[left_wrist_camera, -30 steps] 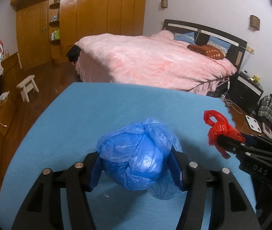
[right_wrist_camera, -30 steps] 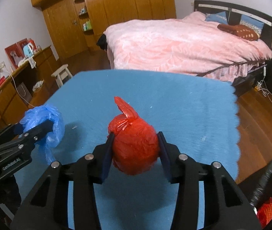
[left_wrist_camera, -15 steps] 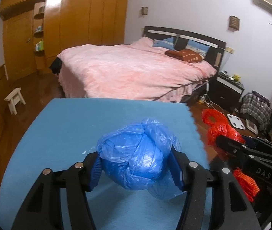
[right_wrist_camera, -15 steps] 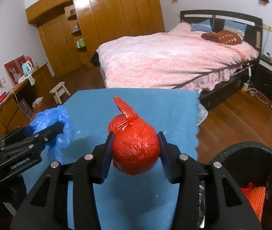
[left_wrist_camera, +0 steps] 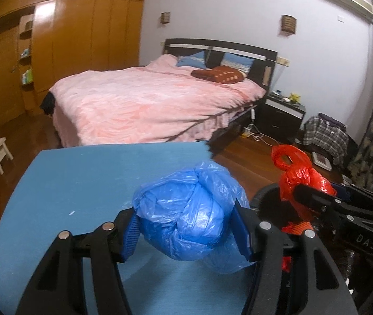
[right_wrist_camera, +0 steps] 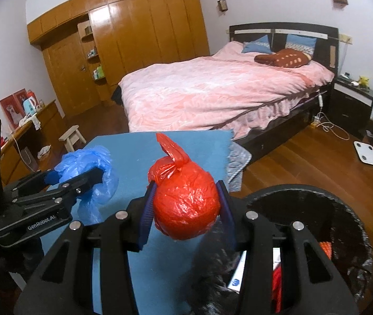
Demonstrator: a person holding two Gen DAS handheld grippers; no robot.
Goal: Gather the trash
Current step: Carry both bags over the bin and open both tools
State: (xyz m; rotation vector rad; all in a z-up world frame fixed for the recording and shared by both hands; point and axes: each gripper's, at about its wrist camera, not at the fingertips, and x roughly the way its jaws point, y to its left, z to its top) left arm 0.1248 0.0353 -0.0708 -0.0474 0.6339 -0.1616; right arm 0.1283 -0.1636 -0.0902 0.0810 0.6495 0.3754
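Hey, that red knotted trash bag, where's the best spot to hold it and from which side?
Grip the red bag across its round, packed body, below the knotted tail that sticks up on top. Come in level from the near side, one pad on each flank. The right tongs hold it this way, over the edge of the black bin. The tail is thin and would probably let it swing.

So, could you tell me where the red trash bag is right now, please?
In the right wrist view the red trash bag sits centre frame, clamped in the right gripper, above the blue table's right edge, just left of the black bin.
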